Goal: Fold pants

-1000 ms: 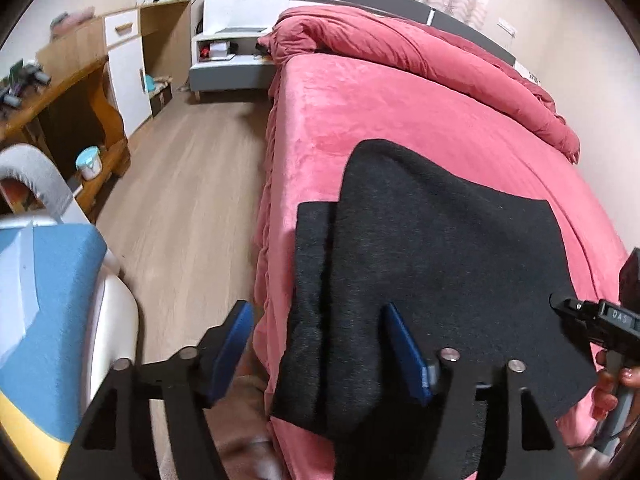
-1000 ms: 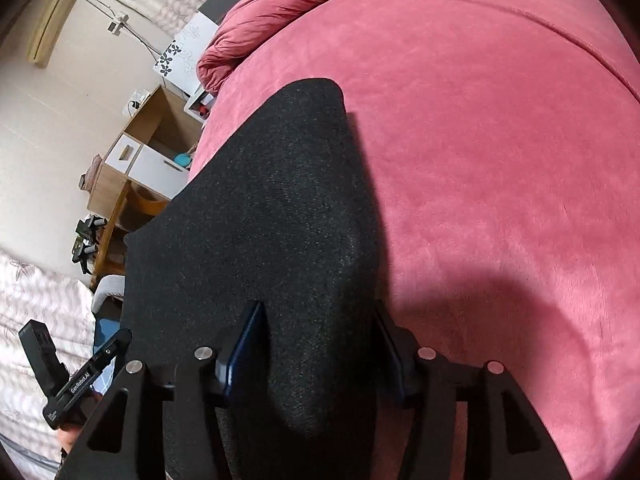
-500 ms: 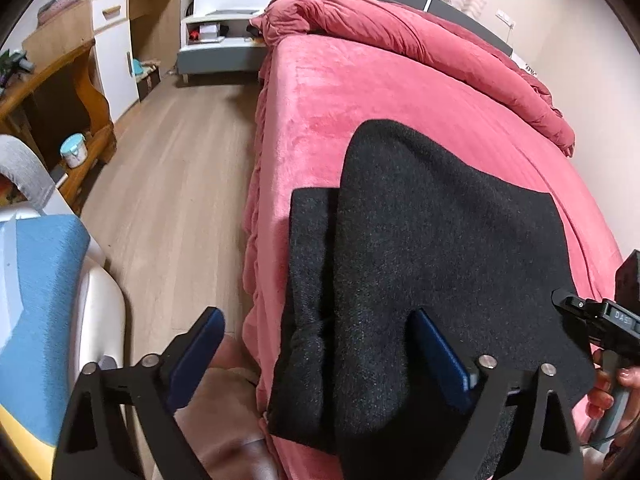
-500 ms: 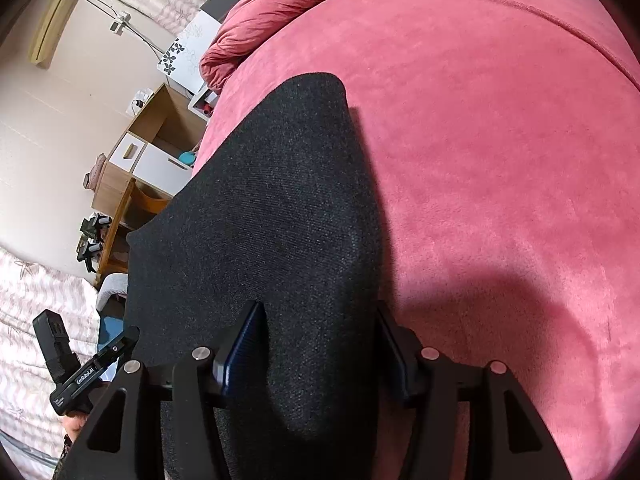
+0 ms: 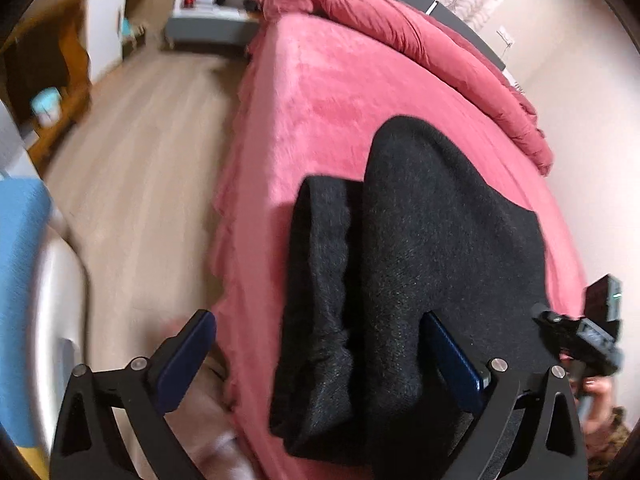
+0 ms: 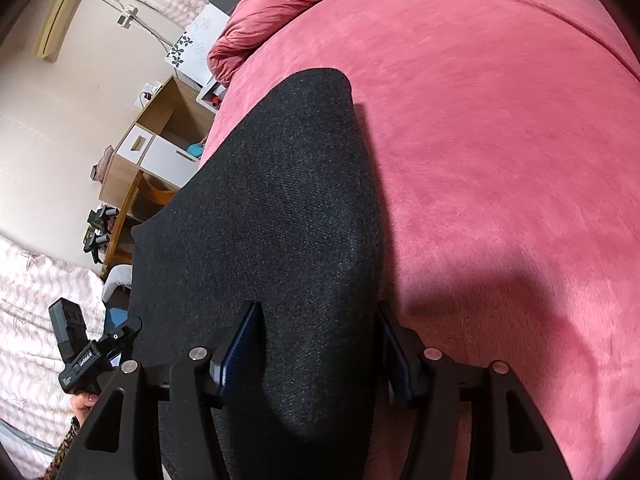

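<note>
The black knit pants (image 5: 432, 248) lie folded on the pink plush bed (image 5: 320, 92); the left claw (image 5: 320, 354) and right claw (image 6: 320, 344) gape wide, gripping nothing.

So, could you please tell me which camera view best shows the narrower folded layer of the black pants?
The left wrist view: the narrower folded layer lies exposed near the bed's floor-side edge. The right wrist view shows only the broad top panel.

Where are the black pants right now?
The black pants lie on the pink bed, near its floor-side edge in the left wrist view, reaching between both open tongs.
</note>
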### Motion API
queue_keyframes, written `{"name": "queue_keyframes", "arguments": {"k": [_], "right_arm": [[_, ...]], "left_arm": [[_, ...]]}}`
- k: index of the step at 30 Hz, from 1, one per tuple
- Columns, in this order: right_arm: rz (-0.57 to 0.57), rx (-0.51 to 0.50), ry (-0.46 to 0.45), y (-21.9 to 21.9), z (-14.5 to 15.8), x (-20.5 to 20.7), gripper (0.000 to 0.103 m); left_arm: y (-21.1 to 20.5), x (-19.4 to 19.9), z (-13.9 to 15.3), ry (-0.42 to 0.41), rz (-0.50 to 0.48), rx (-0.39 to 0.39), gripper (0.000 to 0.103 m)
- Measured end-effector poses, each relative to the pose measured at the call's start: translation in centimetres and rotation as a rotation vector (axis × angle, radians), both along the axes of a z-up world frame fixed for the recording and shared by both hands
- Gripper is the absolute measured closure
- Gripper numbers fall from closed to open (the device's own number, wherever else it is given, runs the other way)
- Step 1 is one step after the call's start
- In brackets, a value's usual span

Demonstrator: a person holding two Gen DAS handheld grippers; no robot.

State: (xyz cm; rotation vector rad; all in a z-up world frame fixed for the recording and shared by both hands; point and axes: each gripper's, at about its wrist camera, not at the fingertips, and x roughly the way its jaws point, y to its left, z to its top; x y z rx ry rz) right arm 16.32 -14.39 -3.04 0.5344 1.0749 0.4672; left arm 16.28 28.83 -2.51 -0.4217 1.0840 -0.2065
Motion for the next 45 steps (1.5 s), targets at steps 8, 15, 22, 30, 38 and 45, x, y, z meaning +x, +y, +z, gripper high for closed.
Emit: {"name": "queue_keyframes", "arguments": {"k": [8, 15, 22, 30, 38, 45], "right_arm": [[0.103, -0.117, 0.009, 3.1, 1.1, 1.9, 0.037], [0.134, -0.14, -0.164, 3.8, 4.4, 0.0, 0.071], [0.145, -0.056, -0.302, 3.0, 9.0, -1.4, 0.076], [0.092, -0.169, -0.485, -1.8, 13.9, -0.2, 0.076], [-0.073, -0.256, -0.469, -13.0, 13.1, 8.0, 0.076], [-0.188, -0.243, -0.237, -18.9, 4.0, 12.6, 0.038]], "left_arm": [[-3.1, 1.1, -1.4, 0.099, -0.111, -0.077, 0.005], [-5.4, -1.0, 2.4, -0.023, -0.099, 0.075, 0.05], [-8.8, -1.3, 6.9, -0.122, -0.161, 0.116, 0.06], [-17.6, 5.0, 8.8, -0.219, -0.229, 0.088, 0.061], [-27.6, 13.5, 8.2, -0.279, -0.306, 0.115, 0.073], [-28.9, 15.6, 5.0, -0.233, -0.29, 0.107, 0.054]]}}
